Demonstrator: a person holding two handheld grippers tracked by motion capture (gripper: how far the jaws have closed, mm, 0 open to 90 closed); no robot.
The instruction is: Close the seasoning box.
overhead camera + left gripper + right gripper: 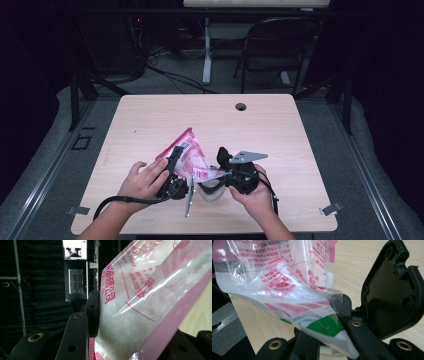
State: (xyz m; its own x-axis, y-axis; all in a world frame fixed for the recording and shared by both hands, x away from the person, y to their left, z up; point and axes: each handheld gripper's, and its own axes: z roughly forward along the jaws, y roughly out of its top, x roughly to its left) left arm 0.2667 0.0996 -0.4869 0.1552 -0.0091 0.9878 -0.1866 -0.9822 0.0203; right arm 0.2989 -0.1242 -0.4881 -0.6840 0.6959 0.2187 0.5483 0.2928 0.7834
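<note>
A clear plastic bag (187, 152) with pink edges and red print, holding white grains, stands tilted above the wooden table (150, 115) between my two grippers. My left gripper (176, 161) is shut on the bag's bulging side. In the left gripper view the bag (150, 302) is squeezed against the left pad (93, 312). My right gripper (220, 172) grips the bag's lower corner. In the right gripper view the bag (287, 285) drapes over a black pad (339, 306), and its green and white corner runs down between the jaws. One jaw is hidden under the plastic.
A clear, cup-like object (210, 192) sits on the table just under the right gripper. A cable hole (241, 106) is near the far edge. A folding chair (280, 45) stands beyond the table. Metal clips (330, 209) sit at the front corners.
</note>
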